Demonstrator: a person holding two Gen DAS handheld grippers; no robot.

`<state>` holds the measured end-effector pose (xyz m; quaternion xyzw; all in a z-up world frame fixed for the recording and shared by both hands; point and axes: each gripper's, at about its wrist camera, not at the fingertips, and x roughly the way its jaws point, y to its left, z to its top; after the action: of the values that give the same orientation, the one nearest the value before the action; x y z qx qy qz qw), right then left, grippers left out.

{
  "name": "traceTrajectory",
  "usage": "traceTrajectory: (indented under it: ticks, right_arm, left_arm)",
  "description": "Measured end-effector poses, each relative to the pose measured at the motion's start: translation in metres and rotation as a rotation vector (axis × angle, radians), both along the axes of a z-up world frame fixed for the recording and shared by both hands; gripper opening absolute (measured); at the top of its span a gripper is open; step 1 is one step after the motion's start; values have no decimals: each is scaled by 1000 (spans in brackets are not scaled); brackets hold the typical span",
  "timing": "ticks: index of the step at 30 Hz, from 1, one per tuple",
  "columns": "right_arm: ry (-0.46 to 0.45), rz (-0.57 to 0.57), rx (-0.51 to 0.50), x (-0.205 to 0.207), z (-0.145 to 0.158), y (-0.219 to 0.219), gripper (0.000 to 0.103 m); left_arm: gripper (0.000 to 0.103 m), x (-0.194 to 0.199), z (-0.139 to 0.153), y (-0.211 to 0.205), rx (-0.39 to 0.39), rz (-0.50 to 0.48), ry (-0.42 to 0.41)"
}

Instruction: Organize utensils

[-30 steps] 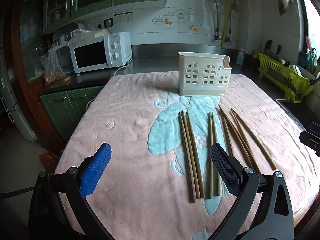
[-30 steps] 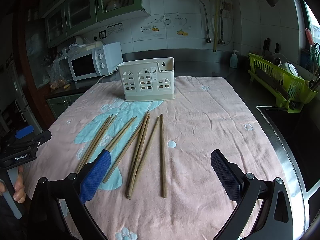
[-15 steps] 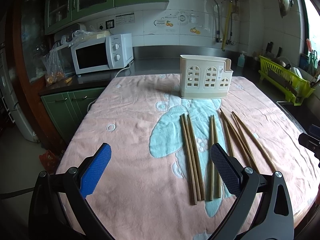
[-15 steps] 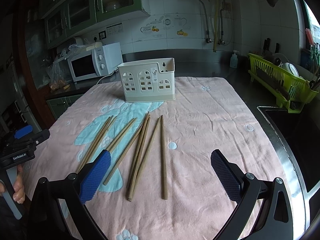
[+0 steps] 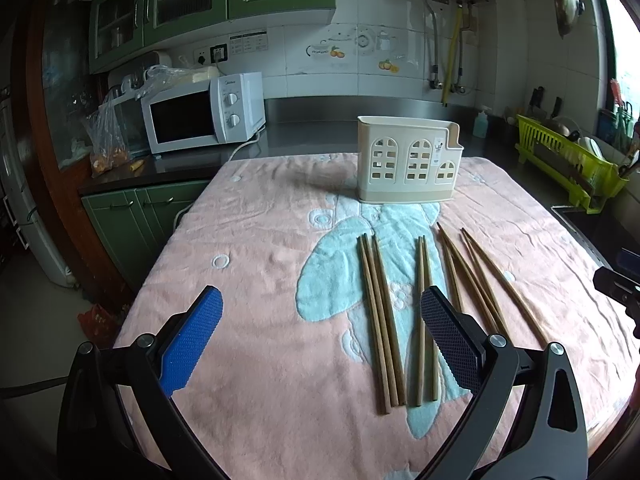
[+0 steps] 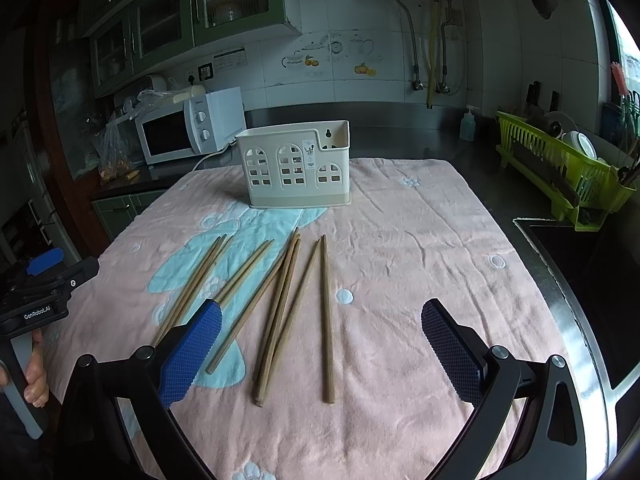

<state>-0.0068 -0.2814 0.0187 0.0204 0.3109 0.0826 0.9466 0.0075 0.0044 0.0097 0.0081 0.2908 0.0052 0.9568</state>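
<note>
1. The left gripper [image 5: 320, 344] is hovering above the pink towel [image 5: 256, 264] that is covering the tabletop, its two blue-padded fingers [image 5: 192, 336] spread wide with nothing between them.
2. The right gripper [image 6: 322, 354] is likewise hanging over the towel with its fingers far apart and holding nothing.
3. The wooden chopsticks [image 5: 382, 320] are lying loose on the towel in front of both grippers, their lengths running roughly toward the holder.
4. In the left wrist view, three chopsticks are lying tight together on the left, a pair is lying just beside them, and the others are fanning out to the right.
5. In the right wrist view, the rightmost chopstick [image 6: 327, 320] is lying a little apart from the rest, while two sticks next to it are crossing near their far tips.
6. The cream utensil holder [image 5: 408, 160] with arched window cut-outs is standing upright at the far side of the towel, well apart from the chopsticks.
7. A white microwave [image 5: 204, 114] is sitting on the dark counter behind, to the left of the holder.
8. A green dish rack [image 6: 560, 164] is standing on the counter at the right, near the sink [image 6: 580, 280].
9. The person's left hand [image 6: 34, 372] is showing at the left edge of the right wrist view, wrapped around the other gripper's handle.
</note>
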Motion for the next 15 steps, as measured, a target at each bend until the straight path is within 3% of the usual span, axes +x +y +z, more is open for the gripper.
traceTrajectory:
  ticks: [9,15]
  right_arm:
    - [-5,-5,-5,2,2,-1,97]
    - [8,-9,0,7,-6,-3,96]
  left_arm:
    - [97,4,-2,-1,-5,-7,14]
    - [82,12,-14,3,-22,-8,54]
